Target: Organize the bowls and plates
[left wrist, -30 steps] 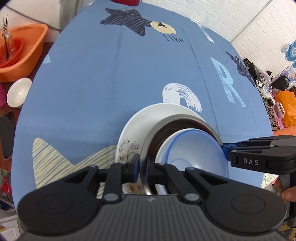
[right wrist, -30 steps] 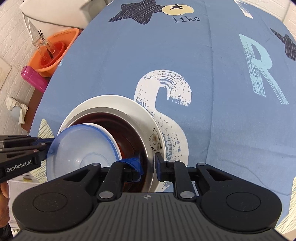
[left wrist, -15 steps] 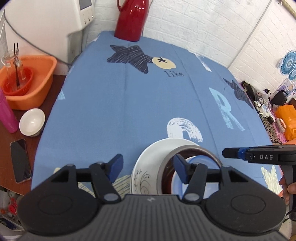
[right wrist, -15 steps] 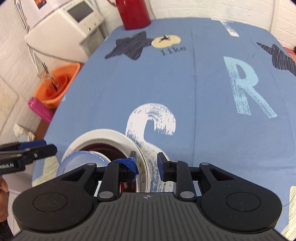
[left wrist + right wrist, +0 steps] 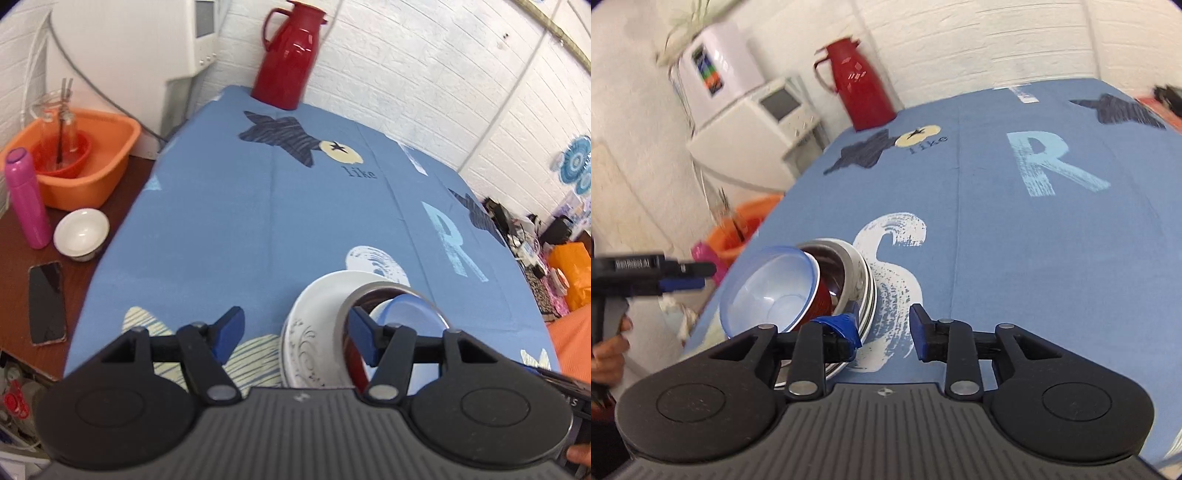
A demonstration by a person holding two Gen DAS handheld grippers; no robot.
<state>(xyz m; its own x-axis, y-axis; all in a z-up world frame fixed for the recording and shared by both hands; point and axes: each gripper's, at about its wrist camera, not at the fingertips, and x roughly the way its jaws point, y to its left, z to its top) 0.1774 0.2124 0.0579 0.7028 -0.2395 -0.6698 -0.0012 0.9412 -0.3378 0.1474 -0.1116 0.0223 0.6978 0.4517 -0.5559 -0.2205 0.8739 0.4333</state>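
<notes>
While both claws stand spread with nothing between their fingers, the stack of dishes sits on the worktop (image 5: 258, 221) near its front edge, on the blue printed cloth just beside the white "S" print (image 5: 897, 236).

Stack, bottom to top: white plate (image 5: 314, 314) with a dark scroll pattern on its rim; steel bowl (image 5: 388, 291) with a dark red inside, resting on the plate; pale blue bowl (image 5: 768, 291) nested in the steel bowl and tilted, its mouth leaning toward 9 o'clock in the right wrist view.

Left claw (image 5: 295, 332): released, jaws wide apart. In its own view the stack lies at about 5 o'clock; the right-hand fingertip (image 5: 360, 328) overlaps the steel bowl's rim in the picture, contact cannot be told.

Right claw (image 5: 882, 328): released, jaws apart. The stack lies at 8 o'clock in its view, behind the left fingertip (image 5: 842, 325); touching or not cannot be told. The other claw shows at 9 o'clock there, gripped by a hand (image 5: 609, 354).

Surroundings: red thermos jug (image 5: 291, 55) at 12 o'clock at the far end of the worktop. At 9 to 10 o'clock in the left view, off the cloth: orange basin (image 5: 88, 162), pink bottle (image 5: 26, 199), small white bowl (image 5: 81, 232), dark phone (image 5: 48, 302).
</notes>
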